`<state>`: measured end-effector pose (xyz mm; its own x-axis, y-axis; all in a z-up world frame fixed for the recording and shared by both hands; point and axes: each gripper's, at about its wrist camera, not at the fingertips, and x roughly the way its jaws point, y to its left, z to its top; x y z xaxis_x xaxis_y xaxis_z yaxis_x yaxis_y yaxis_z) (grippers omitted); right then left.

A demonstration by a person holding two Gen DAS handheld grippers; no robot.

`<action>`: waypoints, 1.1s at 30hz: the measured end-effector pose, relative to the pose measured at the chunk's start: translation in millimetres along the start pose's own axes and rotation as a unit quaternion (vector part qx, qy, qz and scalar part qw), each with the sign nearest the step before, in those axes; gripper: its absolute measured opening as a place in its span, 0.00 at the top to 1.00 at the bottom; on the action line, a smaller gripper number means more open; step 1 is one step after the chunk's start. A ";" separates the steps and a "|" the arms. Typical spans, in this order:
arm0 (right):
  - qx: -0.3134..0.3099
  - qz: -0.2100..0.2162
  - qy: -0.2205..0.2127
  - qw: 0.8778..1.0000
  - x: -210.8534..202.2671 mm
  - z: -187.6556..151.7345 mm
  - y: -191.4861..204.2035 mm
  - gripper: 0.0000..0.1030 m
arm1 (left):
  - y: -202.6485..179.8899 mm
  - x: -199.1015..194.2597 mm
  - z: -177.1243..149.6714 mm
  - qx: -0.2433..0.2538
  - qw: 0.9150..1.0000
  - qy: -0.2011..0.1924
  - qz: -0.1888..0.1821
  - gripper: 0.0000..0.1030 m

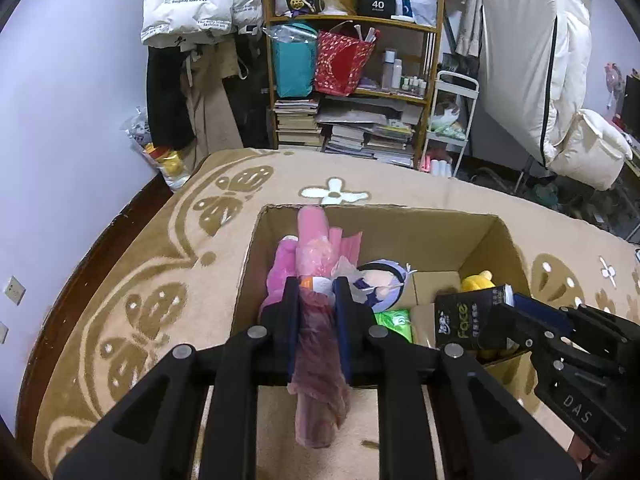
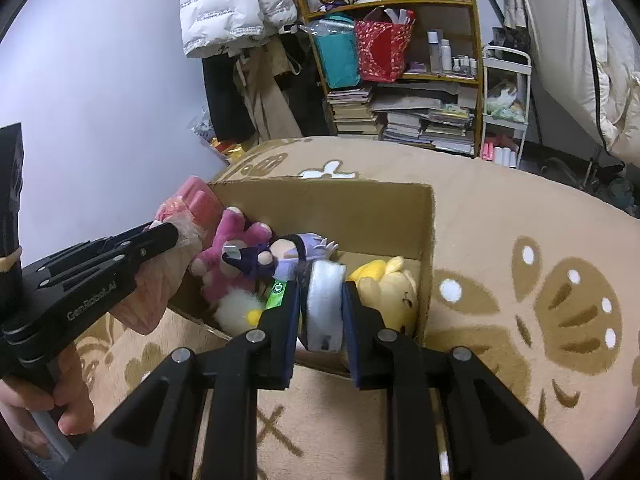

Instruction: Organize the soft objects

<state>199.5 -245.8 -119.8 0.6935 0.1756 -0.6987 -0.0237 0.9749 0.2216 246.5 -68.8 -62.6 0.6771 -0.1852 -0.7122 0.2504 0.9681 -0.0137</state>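
Two grippers work over one cardboard box [image 1: 472, 236] that sits on a beige rug [image 1: 132, 280] with brown butterfly and flower patterns. Nearest the left camera, the left gripper [image 1: 317, 292] has its fingers closed onto a pink crinkly plastic bundle [image 1: 320, 360], which hangs out below the jaws and reaches forward over the box's near-left corner, its pale pink upper part leaning on the far wall. In the right camera, the right gripper [image 2: 322, 300] is pinched tight on a black tissue pack [image 2: 325, 308] whose silvery end faces the lens; the other view shows the same pack, printed "Face", held above the box's near-right edge. Inside the box, from near to far, lie a green packet [image 2: 276, 292], a white fluffy toy [image 2: 238, 312], a yellow plush bear [image 2: 390, 292] by the right wall, a doll with purple hair [image 2: 286, 254] across the middle, and a magenta plush [image 2: 234, 256] on the left. Beyond the rug, against the wall, stand a wooden shelf [image 1: 356, 20] crowded with books and bags, and a white puffer jacket [image 1: 192, 0] hanging beside it.
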 end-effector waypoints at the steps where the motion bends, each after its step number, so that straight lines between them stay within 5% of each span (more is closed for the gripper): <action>1: -0.003 -0.002 0.000 1.000 0.4 -0.1 1.0 0.78 | -0.3 1.6 0.0 0.000 1.000 0.002 0.003 0.83; 6: -0.005 0.001 0.005 1.000 0.2 2.6 2.6 0.76 | -0.7 2.7 -0.8 0.009 1.000 0.009 0.026 0.75; 10: -0.003 -0.002 0.004 1.000 -5.7 3.0 3.5 0.55 | 3.2 1.4 -1.7 0.005 0.999 0.020 0.035 0.44; 13: 0.000 0.000 0.001 1.000 -14.1 3.1 4.7 0.44 | 7.4 -4.7 -7.1 0.004 0.999 0.016 0.047 0.38; 20: 0.002 -0.002 -0.017 1.000 -43.3 5.7 12.5 0.13 | 18.8 -36.6 -4.9 -0.018 0.998 -0.003 0.061 0.04; 25: 0.003 -0.001 -0.036 0.999 -70.4 4.6 20.5 0.00 | 25.5 -74.8 -4.4 -0.018 0.997 -0.026 0.074 0.00; 33: -0.009 0.001 -0.070 0.998 -115.3 2.3 35.3 0.00 | 38.6 -141.8 -8.9 -0.040 0.993 -0.069 0.086 0.00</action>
<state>120.4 -232.0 -29.9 0.7869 0.1576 -0.5966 -0.0369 0.9771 0.2095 153.9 -3.7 31.6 0.7948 -0.0321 -0.6060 0.0710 0.9967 0.0403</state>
